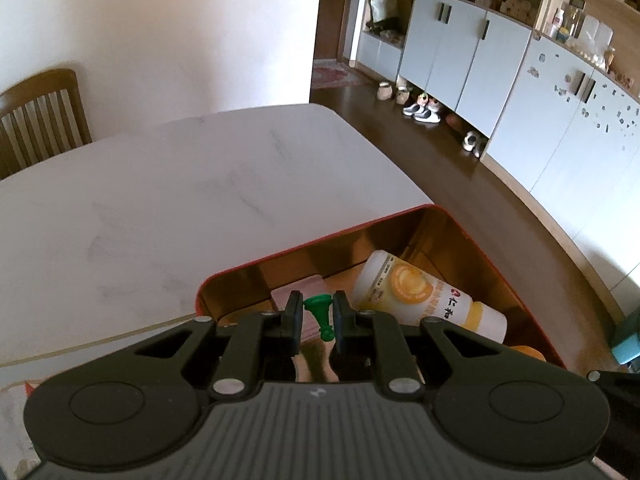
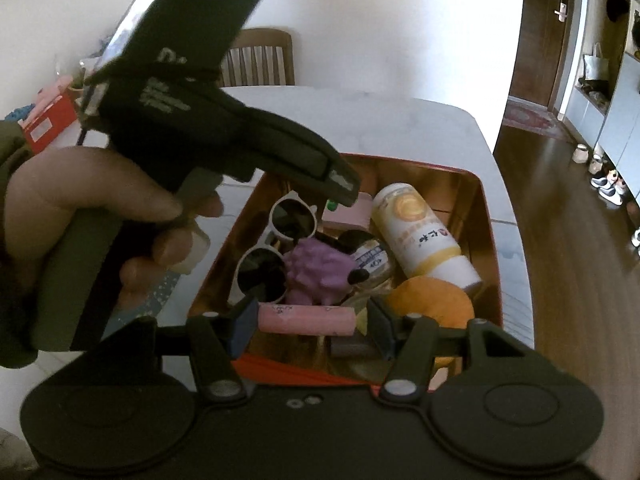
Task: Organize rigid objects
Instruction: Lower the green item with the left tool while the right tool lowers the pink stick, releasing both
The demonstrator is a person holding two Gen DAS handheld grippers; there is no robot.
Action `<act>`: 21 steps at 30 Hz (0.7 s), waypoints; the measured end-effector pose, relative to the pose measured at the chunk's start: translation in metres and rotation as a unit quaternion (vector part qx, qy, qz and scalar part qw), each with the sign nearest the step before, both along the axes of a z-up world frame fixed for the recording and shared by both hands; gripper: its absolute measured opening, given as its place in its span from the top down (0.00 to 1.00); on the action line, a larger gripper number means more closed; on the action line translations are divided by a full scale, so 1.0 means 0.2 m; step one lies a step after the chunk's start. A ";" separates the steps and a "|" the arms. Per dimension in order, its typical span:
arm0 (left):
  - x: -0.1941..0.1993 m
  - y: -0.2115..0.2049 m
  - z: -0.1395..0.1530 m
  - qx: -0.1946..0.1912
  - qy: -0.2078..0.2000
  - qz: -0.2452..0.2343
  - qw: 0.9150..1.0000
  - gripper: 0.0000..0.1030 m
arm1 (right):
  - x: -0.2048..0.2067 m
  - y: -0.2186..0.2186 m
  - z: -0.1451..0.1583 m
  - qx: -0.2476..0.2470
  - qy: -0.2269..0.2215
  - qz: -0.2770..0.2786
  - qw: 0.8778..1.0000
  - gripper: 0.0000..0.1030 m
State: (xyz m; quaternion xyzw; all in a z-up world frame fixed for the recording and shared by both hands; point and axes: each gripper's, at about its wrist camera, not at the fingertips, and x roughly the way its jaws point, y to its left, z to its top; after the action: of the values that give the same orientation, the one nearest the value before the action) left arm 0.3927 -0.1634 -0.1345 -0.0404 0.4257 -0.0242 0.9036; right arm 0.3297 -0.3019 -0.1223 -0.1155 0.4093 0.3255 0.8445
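A red tin (image 1: 320, 241) with a gold inside stands at the white table's right corner. My left gripper (image 1: 317, 312) is shut on a small green pawn-shaped piece (image 1: 319, 309) and hangs over the tin's far part; in the right wrist view the left gripper (image 2: 343, 194) comes in from the left with the green piece (image 2: 331, 203) at its tips. My right gripper (image 2: 310, 326) hovers over the tin's (image 2: 486, 184) near edge, shut endwise on a pink cylinder (image 2: 306, 320). Inside lie a white-and-yellow bottle (image 2: 424, 232), white-framed sunglasses (image 2: 276, 240) and a purple spiky toy (image 2: 318, 270).
An orange round object (image 2: 434, 304) and a small jar (image 2: 374, 258) also lie in the tin. A wooden chair (image 1: 38, 116) stands behind the table. A red carton (image 2: 50, 124) sits at the far left. Right of the table the floor drops away, with shoes (image 1: 424, 112) by the cabinets.
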 end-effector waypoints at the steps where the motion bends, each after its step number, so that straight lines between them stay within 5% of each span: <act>1: 0.01 0.00 -0.01 -0.002 0.001 -0.001 1.000 0.85 | 0.00 0.00 0.00 -0.001 -0.001 0.001 1.000 0.43; 21: 0.09 0.01 -0.07 -0.009 0.032 -0.017 0.999 0.85 | 0.00 0.05 -0.01 -0.032 -0.016 0.002 0.999 0.41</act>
State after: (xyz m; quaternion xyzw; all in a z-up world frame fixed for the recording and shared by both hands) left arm 0.4110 -0.1615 -0.1485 -0.0420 0.4550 -0.0417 0.8885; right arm 0.3293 -0.2919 -0.1235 -0.1482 0.4052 0.3122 0.8464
